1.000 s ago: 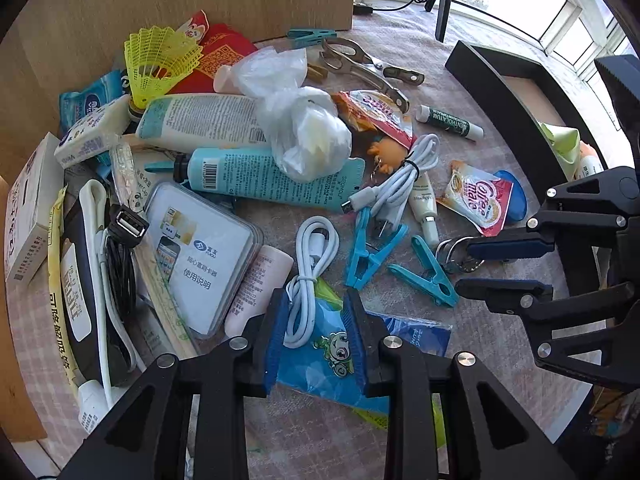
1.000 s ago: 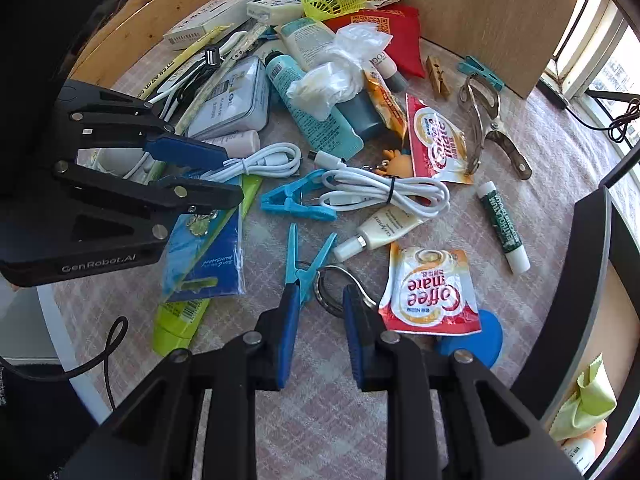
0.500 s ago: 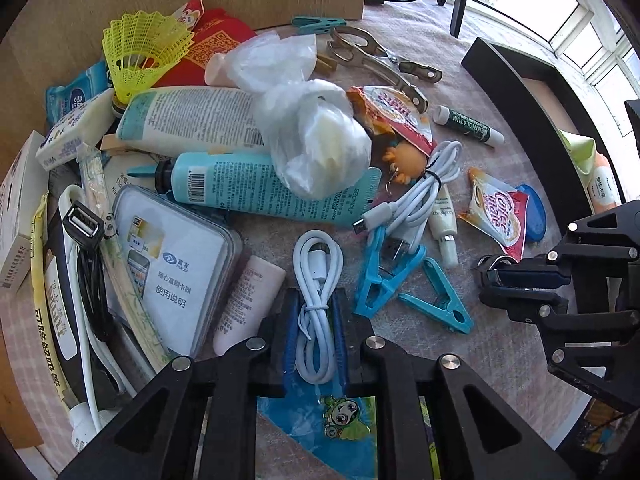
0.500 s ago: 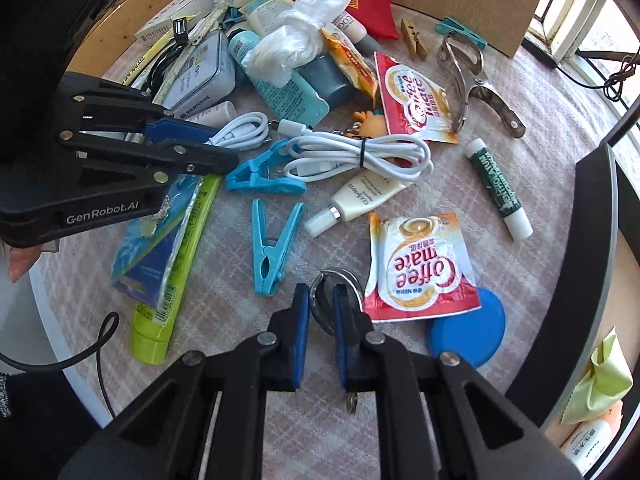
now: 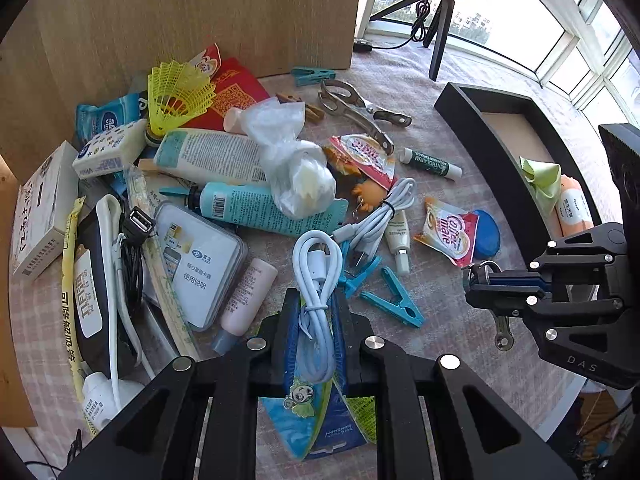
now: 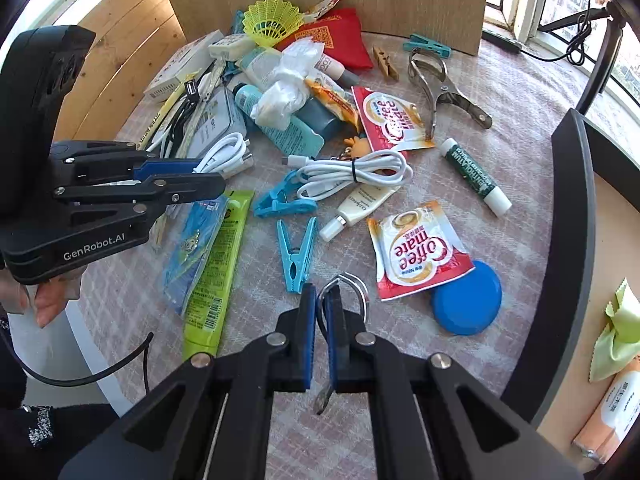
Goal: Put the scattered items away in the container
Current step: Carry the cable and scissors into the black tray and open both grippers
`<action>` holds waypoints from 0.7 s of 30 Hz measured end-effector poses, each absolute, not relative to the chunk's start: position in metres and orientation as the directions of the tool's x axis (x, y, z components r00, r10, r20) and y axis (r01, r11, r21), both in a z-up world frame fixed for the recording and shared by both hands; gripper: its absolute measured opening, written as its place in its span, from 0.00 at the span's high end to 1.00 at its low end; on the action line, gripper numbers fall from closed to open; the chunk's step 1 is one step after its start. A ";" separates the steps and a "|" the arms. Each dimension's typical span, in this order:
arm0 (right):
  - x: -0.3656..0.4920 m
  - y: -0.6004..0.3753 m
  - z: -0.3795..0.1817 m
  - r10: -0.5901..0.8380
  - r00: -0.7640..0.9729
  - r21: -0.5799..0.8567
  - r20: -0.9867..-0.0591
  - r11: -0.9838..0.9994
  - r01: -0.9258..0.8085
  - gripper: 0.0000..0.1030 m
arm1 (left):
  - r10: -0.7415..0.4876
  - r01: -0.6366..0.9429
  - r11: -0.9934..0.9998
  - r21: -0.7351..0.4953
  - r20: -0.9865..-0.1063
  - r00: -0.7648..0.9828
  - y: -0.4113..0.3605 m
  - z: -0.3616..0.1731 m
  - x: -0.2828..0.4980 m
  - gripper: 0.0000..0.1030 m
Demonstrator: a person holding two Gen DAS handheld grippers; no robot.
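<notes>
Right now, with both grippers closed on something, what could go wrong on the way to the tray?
The left gripper pinches only the middle of the white cable; its loose loops may snag the blue clothespin. The right gripper holds the key ring by thin wire, key dangling, so it could slip before the black tray.

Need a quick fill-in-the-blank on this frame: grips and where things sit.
1. The left gripper is shut on a coiled white ____.
2. The right gripper is shut on a key ____.
3. The Coffee mate sachet partly covers a blue ____.
4. The green cloth lies in the black ____.

Missing: cable; ring; lid; tray
</notes>
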State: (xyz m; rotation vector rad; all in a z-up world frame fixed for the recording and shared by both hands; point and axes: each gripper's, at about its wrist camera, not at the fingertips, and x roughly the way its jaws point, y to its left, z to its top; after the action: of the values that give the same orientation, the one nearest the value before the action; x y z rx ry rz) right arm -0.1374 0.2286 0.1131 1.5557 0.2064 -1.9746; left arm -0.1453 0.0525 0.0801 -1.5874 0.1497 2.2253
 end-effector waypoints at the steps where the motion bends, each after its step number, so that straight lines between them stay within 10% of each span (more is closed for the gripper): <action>1: -0.138 0.232 0.118 -0.369 -0.132 0.245 -0.920 -0.805 0.541 0.95 | 0.273 -0.380 -0.912 -0.156 -0.921 -0.277 0.052 0.085 -0.145 0.86; 21: -0.164 0.390 0.150 -0.191 -0.376 0.113 -0.907 -0.969 0.218 0.95 | 0.435 -0.643 -0.735 -0.214 -0.876 -0.207 0.265 0.124 -0.123 0.86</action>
State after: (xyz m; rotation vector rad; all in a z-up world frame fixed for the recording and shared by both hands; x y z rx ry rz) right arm -0.1637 0.3901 0.1503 1.5890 0.0373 -2.4189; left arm -0.1235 0.2653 0.1240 -1.3559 0.2570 1.9958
